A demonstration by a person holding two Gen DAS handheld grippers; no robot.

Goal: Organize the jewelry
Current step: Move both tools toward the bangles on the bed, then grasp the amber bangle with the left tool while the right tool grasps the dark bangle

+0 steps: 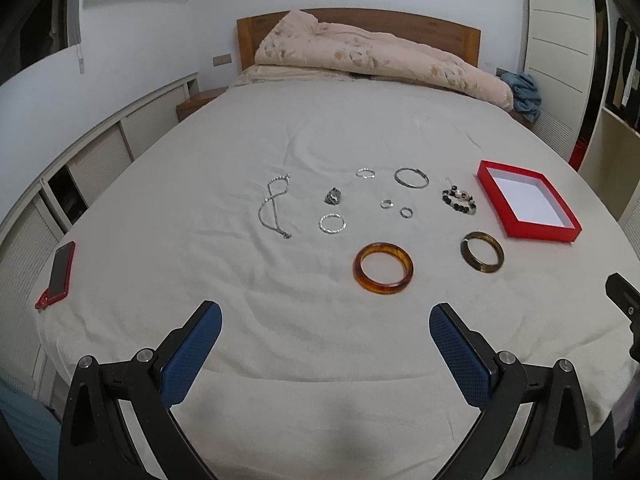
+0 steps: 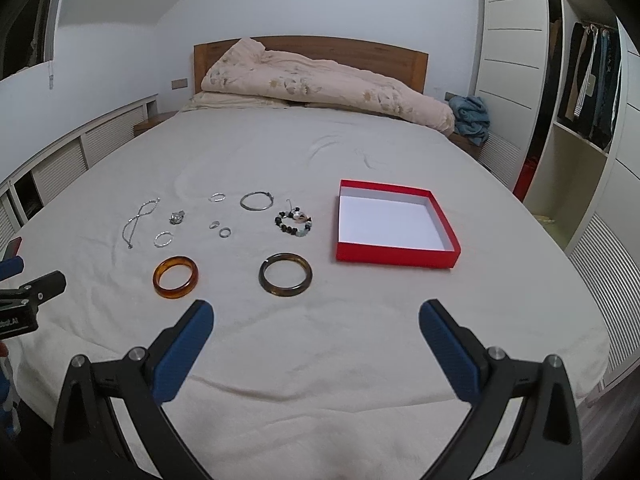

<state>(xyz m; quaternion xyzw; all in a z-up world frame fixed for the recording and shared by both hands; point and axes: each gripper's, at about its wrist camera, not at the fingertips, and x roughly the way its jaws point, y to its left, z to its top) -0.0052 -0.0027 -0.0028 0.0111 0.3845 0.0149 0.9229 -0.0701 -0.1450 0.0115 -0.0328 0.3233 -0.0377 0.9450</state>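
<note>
Your red box (image 2: 396, 254) sits open on the bed (image 2: 320, 152), its white floor bare, with the jewelry laid out to its left: an amber bangle (image 2: 175, 277), a dark bangle (image 2: 285, 275), a beaded bracelet (image 2: 293, 223), a chain (image 1: 273, 210) and several small silver rings. Your left gripper (image 1: 325, 322) and right gripper (image 2: 315, 320) both hover above the near end of the bed with jaws spread wide, holding and touching nothing.

Your left tongs (image 1: 325, 322), black angular frame, blue textured pads (image 1: 460, 362), round silver screws at the pivots, your right tongs (image 2: 316, 320) built alike, white lettering on the neighbouring housing
</note>
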